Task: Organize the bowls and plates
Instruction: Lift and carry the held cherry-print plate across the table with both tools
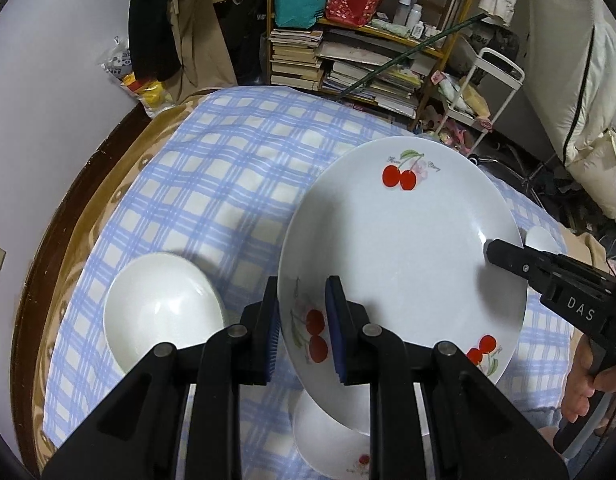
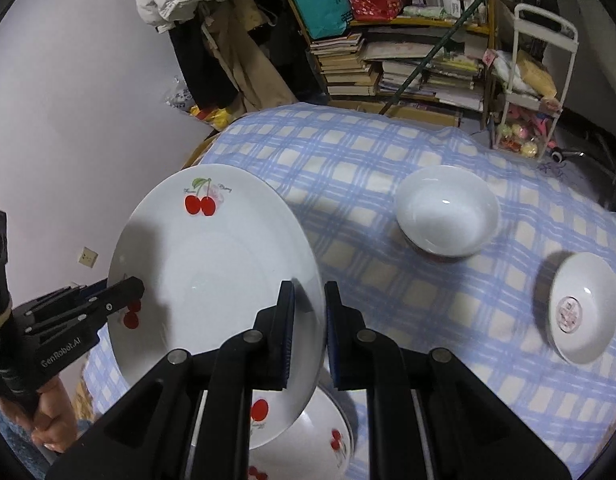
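A large white plate with red cherries [image 1: 400, 240] [image 2: 212, 272] hangs tilted above the table, held at two opposite rims. My left gripper [image 1: 304, 294] is shut on its near left rim, and shows in the right wrist view at the plate's left edge [image 2: 133, 287]. My right gripper [image 2: 309, 294] is shut on the right rim, and enters the left wrist view from the right [image 1: 493, 251]. A second cherry plate [image 1: 332, 444] [image 2: 308, 440] lies on the table below. A white bowl [image 1: 164, 312] sits to the left.
The table wears a blue checked cloth [image 2: 388, 152]. On it stand a white bowl with a dark outside [image 2: 448, 212] and a small dish with a patterned centre [image 2: 584, 308]. A cluttered bookshelf [image 1: 348, 60] and a white cart [image 2: 536, 80] stand behind. A wall is on the left.
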Demonstrator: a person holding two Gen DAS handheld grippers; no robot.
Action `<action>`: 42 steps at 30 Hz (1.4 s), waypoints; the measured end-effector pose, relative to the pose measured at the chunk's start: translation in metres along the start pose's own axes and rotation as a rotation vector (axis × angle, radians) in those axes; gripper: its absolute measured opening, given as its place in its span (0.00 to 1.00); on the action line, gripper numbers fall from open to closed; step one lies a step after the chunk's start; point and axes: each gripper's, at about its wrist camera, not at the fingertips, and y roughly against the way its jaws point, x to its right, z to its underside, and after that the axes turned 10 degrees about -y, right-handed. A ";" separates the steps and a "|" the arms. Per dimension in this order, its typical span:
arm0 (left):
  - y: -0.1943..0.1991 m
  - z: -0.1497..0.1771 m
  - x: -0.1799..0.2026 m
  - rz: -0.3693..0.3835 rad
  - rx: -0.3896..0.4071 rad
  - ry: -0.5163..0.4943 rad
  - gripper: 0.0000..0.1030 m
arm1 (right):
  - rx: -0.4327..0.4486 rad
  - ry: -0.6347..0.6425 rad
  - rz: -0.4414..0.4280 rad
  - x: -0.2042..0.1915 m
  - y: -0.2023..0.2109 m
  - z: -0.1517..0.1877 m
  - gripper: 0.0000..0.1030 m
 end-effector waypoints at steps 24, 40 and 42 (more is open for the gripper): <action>0.008 0.112 0.012 -0.008 -0.027 0.071 0.20 | 0.045 -0.031 -0.035 0.009 0.022 0.107 0.16; -0.022 0.134 0.023 -0.026 -0.101 0.043 0.21 | -0.027 -0.050 0.021 0.026 -0.013 0.140 0.16; -0.025 0.135 0.021 -0.016 -0.110 0.049 0.21 | -0.030 -0.052 0.028 0.027 -0.015 0.141 0.16</action>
